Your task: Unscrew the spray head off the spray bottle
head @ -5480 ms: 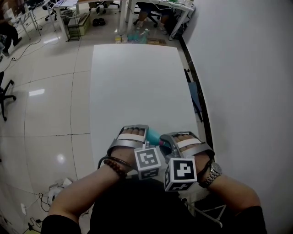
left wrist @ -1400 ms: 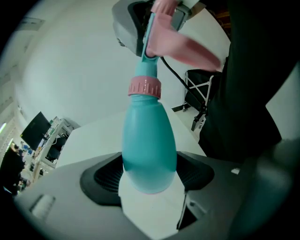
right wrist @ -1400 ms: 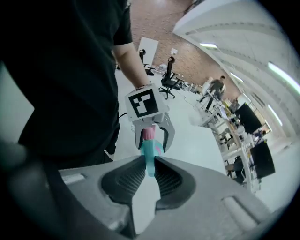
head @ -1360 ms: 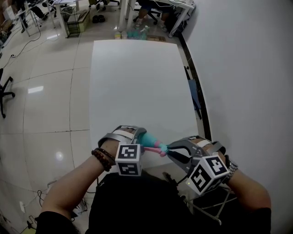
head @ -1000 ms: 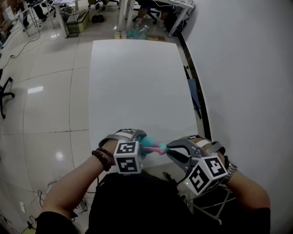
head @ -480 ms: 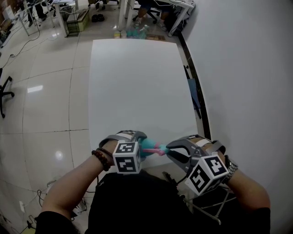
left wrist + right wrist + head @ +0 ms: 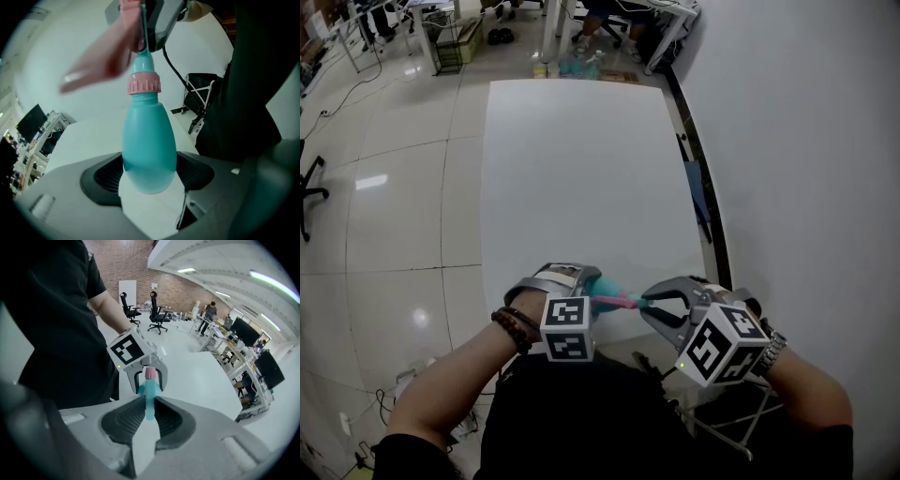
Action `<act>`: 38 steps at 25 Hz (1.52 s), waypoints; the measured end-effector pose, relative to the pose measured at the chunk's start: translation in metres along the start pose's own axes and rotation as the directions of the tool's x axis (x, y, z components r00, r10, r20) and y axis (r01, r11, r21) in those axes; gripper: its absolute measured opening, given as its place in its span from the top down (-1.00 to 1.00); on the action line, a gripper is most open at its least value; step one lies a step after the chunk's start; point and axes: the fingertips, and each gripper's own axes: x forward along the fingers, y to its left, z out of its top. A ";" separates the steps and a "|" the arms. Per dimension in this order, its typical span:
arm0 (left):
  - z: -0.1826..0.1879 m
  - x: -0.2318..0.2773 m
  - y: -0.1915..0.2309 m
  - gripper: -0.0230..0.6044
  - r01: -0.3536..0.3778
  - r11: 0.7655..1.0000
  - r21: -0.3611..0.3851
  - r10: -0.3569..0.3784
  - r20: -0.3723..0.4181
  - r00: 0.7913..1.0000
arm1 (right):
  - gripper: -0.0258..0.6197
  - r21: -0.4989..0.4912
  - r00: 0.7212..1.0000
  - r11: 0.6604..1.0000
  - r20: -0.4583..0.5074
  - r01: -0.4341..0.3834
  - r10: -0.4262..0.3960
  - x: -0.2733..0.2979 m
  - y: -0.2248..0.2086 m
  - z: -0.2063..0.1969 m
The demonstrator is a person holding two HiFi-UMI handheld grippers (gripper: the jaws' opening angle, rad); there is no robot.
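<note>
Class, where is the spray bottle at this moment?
Head view, low centre, by the table's near edge: the bottle has its teal body in the left gripper and its spray head in the right gripper.

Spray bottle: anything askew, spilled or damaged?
Nothing stands out. The left gripper grips the bottle, and the right gripper is shut on the spray head. The collar sits straight, and no spill shows.
</note>
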 end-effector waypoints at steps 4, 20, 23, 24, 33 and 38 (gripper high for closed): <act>-0.002 -0.001 0.006 -0.29 -0.051 0.999 0.004 0.051 -0.031 0.998 | 0.76 0.097 1.000 0.995 -0.008 -0.003 0.003 0.002 -0.004 0.002; -0.015 0.002 0.030 -0.29 -0.240 0.971 0.021 0.240 -0.156 0.958 | 0.75 0.869 0.963 0.421 0.265 -0.261 0.052 0.012 -0.027 -0.017; -0.013 0.002 0.031 -0.29 -0.240 0.971 0.003 0.238 -0.141 0.961 | 0.74 0.865 0.958 0.420 0.285 -0.274 0.039 0.009 -0.028 -0.014; -0.013 0.003 0.030 -0.29 -0.236 0.972 -0.007 0.233 -0.134 0.963 | 0.71 0.859 0.958 0.433 0.286 -0.273 0.038 0.008 -0.028 -0.013; -0.005 -0.001 0.029 -0.29 -0.171 0.971 -0.165 0.173 -0.003 0.985 | 0.49 0.768 0.960 0.587 0.272 -0.255 0.062 -0.010 -0.022 0.001; -0.007 -0.006 0.039 -0.29 -0.188 0.963 -0.193 0.194 0.015 0.981 | 0.49 0.604 0.967 0.768 0.244 -0.212 0.076 -0.032 -0.015 0.017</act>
